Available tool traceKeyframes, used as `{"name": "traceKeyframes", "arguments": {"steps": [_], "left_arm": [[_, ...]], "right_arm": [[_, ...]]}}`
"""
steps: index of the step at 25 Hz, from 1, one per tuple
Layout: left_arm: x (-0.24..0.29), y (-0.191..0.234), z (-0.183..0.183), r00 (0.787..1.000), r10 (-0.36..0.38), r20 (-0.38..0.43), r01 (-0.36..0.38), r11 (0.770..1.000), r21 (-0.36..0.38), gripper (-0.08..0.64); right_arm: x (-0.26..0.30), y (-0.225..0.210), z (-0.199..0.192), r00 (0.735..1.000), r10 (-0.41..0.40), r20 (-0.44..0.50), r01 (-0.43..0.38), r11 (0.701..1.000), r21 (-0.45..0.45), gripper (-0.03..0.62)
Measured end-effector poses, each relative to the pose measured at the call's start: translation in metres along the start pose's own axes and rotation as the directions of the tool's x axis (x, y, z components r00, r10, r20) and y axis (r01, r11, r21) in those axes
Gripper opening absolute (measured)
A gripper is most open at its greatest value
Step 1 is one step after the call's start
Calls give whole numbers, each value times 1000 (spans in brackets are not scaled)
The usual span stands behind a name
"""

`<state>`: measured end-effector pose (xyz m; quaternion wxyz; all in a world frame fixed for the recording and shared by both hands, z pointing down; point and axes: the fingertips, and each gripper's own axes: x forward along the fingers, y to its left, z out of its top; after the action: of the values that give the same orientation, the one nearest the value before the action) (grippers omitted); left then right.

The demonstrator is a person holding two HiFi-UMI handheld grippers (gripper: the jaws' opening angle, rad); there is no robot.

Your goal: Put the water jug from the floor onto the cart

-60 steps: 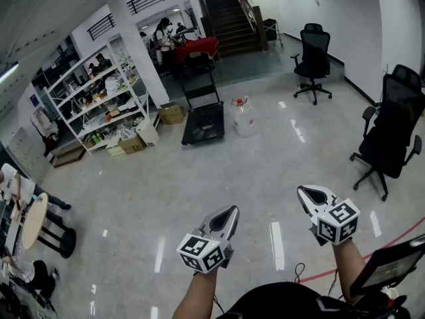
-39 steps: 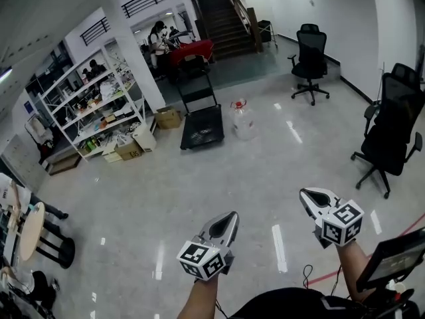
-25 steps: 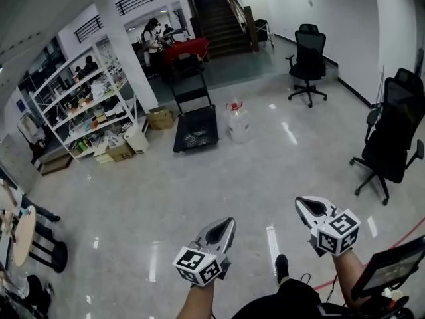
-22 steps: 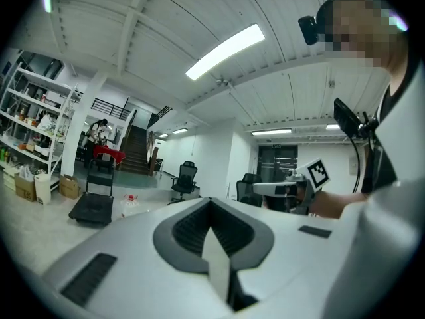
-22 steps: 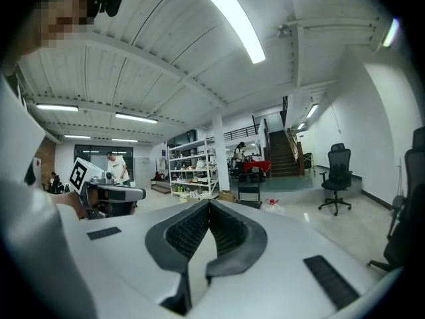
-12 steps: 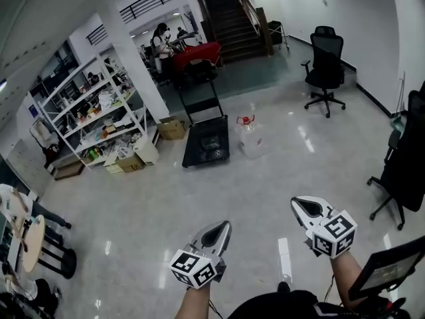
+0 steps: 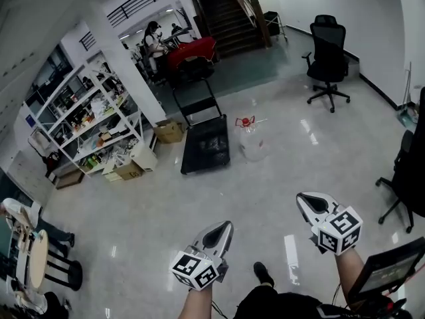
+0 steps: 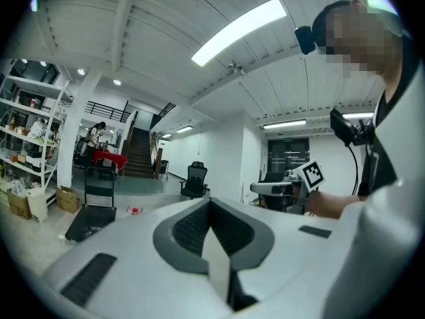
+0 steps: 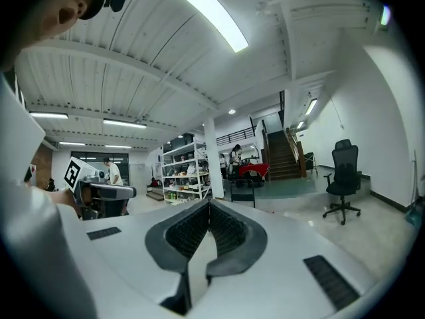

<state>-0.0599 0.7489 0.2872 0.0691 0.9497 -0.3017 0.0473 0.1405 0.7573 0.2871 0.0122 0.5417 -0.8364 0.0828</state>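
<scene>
Your left gripper [image 7: 224, 227] and right gripper [image 7: 306, 199] both have jaws pressed together, empty, well apart from the water jug [image 7: 251, 140] standing on the floor [image 7: 133, 205] just beside the cart [image 7: 207, 148].

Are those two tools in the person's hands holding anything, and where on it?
Nothing is held. The left hand-held gripper and right hand-held gripper are shut and empty; the water jug stands far off.

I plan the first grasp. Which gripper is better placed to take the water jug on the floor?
Left, but only slightly. The water jug stands almost straight ahead of the left gripper; the right gripper is further aside. Both are shut, empty and far from it.
</scene>
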Motion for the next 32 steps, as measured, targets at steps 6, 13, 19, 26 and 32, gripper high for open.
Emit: {"name": "traceKeyframes", "arguments": {"steps": [6,13,19,26,32], "left_arm": [[76,88,4,999,-26,36,27,999,-33,-5],[152,200,30,997,-63,39,64,998,-24,-5],[213,278,40,998,-60,34,61,998,-35,-5],[291,348,46,999,-36,7,36,999,-34,-5],[389,409,68,1000,25,-1,-25,999,-22,-5]], "right_arm": [[89,-41,9,1000,-14,-18,13,999,-36,2],[208,-94,33,998,-61,-20,61,998,-16,2],[296,-136,44,997,-69,-32,69,998,-10,2],[387,-206,53,997,-60,-40,61,998,15,2],[473,-287,68,999,13,-46,-12,1000,12,2]]}}
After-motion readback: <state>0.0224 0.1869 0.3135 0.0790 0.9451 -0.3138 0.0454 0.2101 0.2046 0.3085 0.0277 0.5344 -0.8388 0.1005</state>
